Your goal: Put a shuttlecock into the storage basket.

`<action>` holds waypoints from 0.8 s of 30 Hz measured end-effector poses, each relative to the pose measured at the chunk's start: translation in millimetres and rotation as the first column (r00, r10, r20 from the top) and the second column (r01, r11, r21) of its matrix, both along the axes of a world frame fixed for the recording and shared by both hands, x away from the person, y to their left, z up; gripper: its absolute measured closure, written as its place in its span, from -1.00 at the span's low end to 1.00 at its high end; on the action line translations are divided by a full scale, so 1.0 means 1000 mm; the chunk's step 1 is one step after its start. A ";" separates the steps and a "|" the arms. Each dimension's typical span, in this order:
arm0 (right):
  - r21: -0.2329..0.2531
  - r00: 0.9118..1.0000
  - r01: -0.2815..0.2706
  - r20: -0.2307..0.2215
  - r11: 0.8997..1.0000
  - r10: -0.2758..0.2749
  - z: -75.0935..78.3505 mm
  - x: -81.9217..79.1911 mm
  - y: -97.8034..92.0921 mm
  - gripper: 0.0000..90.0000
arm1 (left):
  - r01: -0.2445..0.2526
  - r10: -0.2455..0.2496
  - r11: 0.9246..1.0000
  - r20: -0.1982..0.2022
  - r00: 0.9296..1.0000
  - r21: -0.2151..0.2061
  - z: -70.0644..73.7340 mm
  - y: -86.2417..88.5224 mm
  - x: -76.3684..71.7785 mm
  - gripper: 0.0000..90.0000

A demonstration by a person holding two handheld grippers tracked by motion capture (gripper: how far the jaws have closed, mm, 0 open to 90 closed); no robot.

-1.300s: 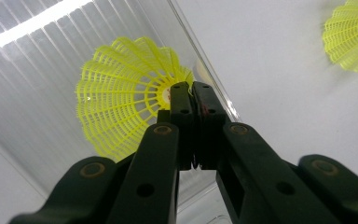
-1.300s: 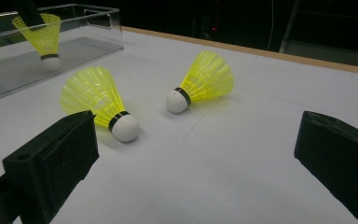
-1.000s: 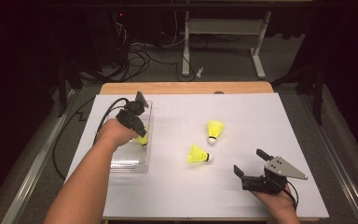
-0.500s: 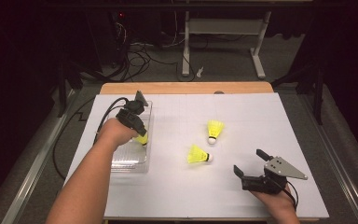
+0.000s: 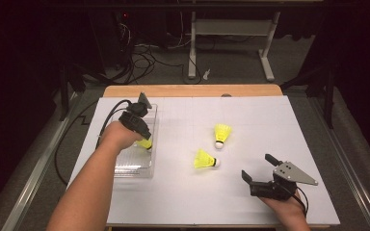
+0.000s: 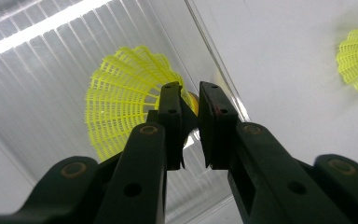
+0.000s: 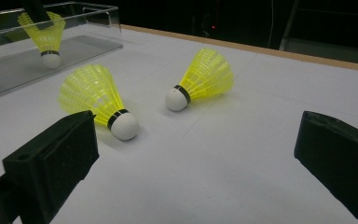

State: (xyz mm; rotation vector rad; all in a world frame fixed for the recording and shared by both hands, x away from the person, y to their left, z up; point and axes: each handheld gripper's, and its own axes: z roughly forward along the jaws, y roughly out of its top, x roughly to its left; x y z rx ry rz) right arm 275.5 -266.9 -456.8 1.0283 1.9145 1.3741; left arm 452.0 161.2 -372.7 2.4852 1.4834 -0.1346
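High view is showing the left gripper [image 5: 145, 139] lowering a pinched yellow shuttlecock [image 6: 126, 112] into the clear tray [image 5: 134, 166] at the counter's left, while two shuttlecocks [image 5: 221, 134] [image 5: 205, 160] are waiting mid-counter and the right gripper [image 5: 262, 171] is hovering wide nearby.

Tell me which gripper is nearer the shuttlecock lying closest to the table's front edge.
Right. The right gripper sits open just to that shuttlecock's right and nearer the front edge; the left gripper is farther off, over the clear tray, gripping another shuttlecock.
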 end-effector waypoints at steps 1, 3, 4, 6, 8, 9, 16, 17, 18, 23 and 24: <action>0.000 1.000 0.000 0.000 1.000 0.000 0.000 0.000 0.000 -0.99 | 0.000 0.000 1.000 0.000 1.000 0.000 0.000 0.000 0.000 0.76; 0.000 1.000 0.000 0.000 1.000 0.000 0.000 0.000 0.000 -0.99 | -0.010 0.010 1.000 0.007 1.000 0.000 0.001 0.002 0.000 0.73; 0.000 1.000 0.000 -0.001 1.000 0.000 0.000 0.000 0.000 -0.99 | -0.009 0.009 1.000 0.008 1.000 0.000 0.001 0.002 0.000 0.72; 0.000 1.000 0.001 -0.001 1.000 -0.001 0.000 0.000 0.000 -0.99 | -0.010 0.010 1.000 0.007 1.000 -0.003 0.002 0.002 0.001 0.69; -0.001 1.000 0.000 -0.001 1.000 0.000 0.000 0.000 0.000 -0.99 | -0.019 0.019 1.000 0.007 1.000 0.000 0.002 0.003 0.001 0.65; 0.000 1.000 0.000 0.000 1.000 0.000 0.000 0.000 0.000 -0.99 | -0.020 0.020 1.000 0.006 1.000 0.000 0.002 0.003 0.001 0.65; -0.002 1.000 0.001 -0.001 1.000 -0.001 0.000 0.000 0.000 -0.99 | -0.028 0.028 1.000 0.011 1.000 -0.008 0.003 0.004 0.001 0.56; -0.002 1.000 0.000 -0.001 1.000 0.000 0.000 0.000 0.000 -0.99 | -0.031 0.031 0.999 0.012 0.999 -0.008 0.003 0.004 0.002 0.53; -0.003 1.000 0.000 -0.002 1.000 0.000 0.000 0.000 0.001 -0.99 | -0.037 0.037 0.999 0.013 0.999 -0.007 0.003 0.004 0.002 0.51; -0.003 1.000 0.000 -0.001 1.000 0.000 0.000 0.000 0.001 -0.99 | -0.047 0.047 0.999 0.018 0.999 -0.015 0.005 0.005 0.002 0.35; -0.003 1.000 0.001 -0.002 1.000 -0.001 0.000 0.000 0.001 -0.99 | -0.048 0.048 0.999 0.021 0.999 -0.012 0.005 0.006 0.002 0.32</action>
